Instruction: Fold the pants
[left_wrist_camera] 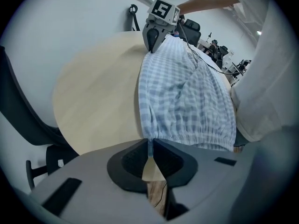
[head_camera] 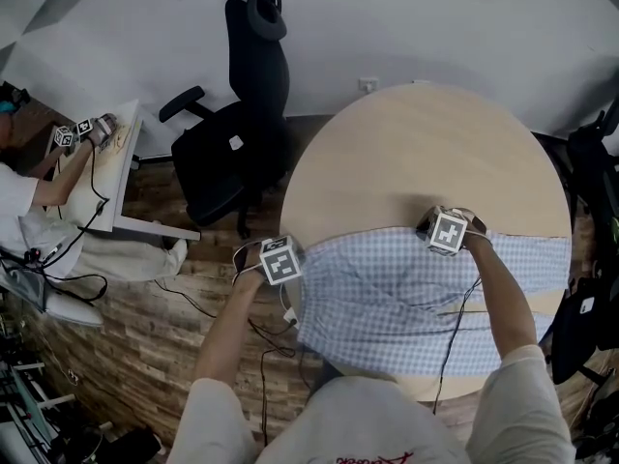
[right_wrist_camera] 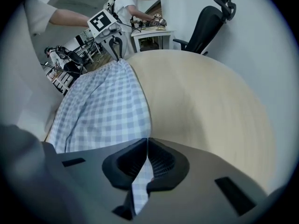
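Observation:
Blue-and-white checked pants (head_camera: 406, 298) lie spread across the near part of a round, light wooden table (head_camera: 416, 153). My left gripper (head_camera: 285, 267) is at the table's left edge, shut on the corner of the gathered waistband (left_wrist_camera: 196, 136); in the left gripper view a thin fold of cloth runs between its closed jaws (left_wrist_camera: 150, 143). My right gripper (head_camera: 447, 232) points down on the pants' far edge, shut on the checked cloth (right_wrist_camera: 147, 141). Each gripper shows in the other's view: the right gripper (left_wrist_camera: 152, 45), the left gripper (right_wrist_camera: 117, 50). The far edge of the pants is stretched between them.
A black office chair (head_camera: 232, 143) stands just beyond the table's left side. Farther left, another person (head_camera: 29, 191) works at a white desk (head_camera: 121, 172). Cables lie on the wooden floor (head_camera: 193, 298). Dark bags (head_camera: 590, 182) hang at the table's right.

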`<state>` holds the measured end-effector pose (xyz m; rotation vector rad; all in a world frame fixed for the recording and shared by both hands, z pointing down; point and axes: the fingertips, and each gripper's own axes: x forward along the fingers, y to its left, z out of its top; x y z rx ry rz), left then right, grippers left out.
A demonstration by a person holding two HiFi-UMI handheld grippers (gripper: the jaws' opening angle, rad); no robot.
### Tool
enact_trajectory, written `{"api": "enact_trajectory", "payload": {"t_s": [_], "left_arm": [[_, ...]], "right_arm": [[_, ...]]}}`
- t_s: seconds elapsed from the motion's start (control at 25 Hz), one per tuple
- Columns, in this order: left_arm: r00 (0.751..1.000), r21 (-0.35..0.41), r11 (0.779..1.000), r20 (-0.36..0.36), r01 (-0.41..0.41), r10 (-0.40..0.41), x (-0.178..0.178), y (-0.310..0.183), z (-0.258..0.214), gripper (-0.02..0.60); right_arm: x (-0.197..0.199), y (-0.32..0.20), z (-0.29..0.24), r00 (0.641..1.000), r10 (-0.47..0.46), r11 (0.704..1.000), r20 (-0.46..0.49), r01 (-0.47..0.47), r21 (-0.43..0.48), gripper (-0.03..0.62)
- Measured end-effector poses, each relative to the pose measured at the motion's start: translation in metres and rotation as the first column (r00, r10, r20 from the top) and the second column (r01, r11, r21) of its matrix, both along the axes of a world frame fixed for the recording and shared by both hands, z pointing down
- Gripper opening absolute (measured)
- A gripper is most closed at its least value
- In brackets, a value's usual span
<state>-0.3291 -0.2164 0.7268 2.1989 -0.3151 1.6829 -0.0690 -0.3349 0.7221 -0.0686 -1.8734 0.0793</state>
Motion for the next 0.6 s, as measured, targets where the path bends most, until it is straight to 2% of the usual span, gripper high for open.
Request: {"api": "enact_trajectory", "payload": {"t_s": [0.16,0.6], "left_arm": [[1.0,0.0,1.0,-0.002,-0.008,0.008,-0.001,0.001,0.0,0.06],[1.0,0.12,0.993,0.011,0.011,-0.013,-0.004,0.005,-0.015,0.06]], "right_arm": [[0.0,0.003,-0.004,0.999,-0.028,0.998,0.02,0.027,0.057,0.034],[0.005,0.015,-0.044,0.995,-0.01,0.975,0.102,-0.013,0.22,0.034]]}}
